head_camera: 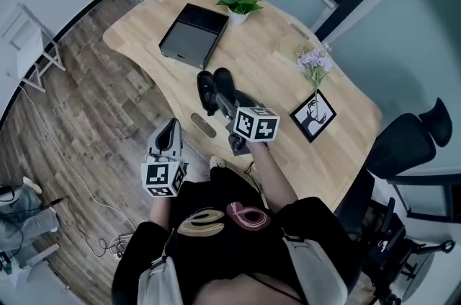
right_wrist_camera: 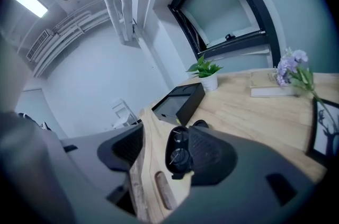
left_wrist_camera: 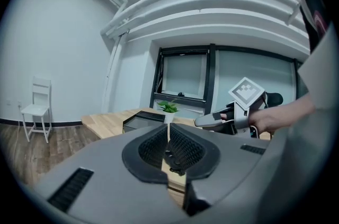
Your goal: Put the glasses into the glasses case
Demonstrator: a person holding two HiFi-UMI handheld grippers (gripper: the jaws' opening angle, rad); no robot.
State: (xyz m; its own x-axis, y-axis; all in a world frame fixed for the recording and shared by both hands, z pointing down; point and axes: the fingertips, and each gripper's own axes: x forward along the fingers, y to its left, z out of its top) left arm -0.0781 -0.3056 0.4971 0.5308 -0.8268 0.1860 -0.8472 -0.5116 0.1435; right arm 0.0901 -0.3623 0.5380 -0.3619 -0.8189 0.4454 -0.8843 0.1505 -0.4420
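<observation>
I am holding the left gripper [left_wrist_camera: 168, 132] low, off the near edge of the table [head_camera: 288, 84]. Its jaws are sitting pressed almost together, with only a thin slit between the pads and nothing pinched. Something dark is showing through that slit, but I cannot tell what it is.

Further forward, I am reaching the right gripper [right_wrist_camera: 165, 138] over the table's near edge, beside a narrow slot [head_camera: 204, 126] cut in the wood. Its jaws are standing spread wide and gripping nothing. The glasses case [right_wrist_camera: 169, 160] is lying open on the wood in the gap between them, close against the right-hand pad. Whether it is touching that pad I cannot tell. Two round lenses are glinting inside the nearer half, so the glasses [right_wrist_camera: 177, 153] appear to be lying folded in the case. The lid [right_wrist_camera: 200, 124] is lying open beside it.

Behind the case a black box [head_camera: 193, 35] is sitting on the table, with a small potted plant [head_camera: 238, 2] near its far corner. Off to the right a framed picture [head_camera: 313, 115] is resting near a sprig of purple flowers [head_camera: 315, 65]. Beyond the table's right end a black office chair [head_camera: 407, 145] is standing, and a white chair [head_camera: 32, 44] is standing by the wall on the left.
</observation>
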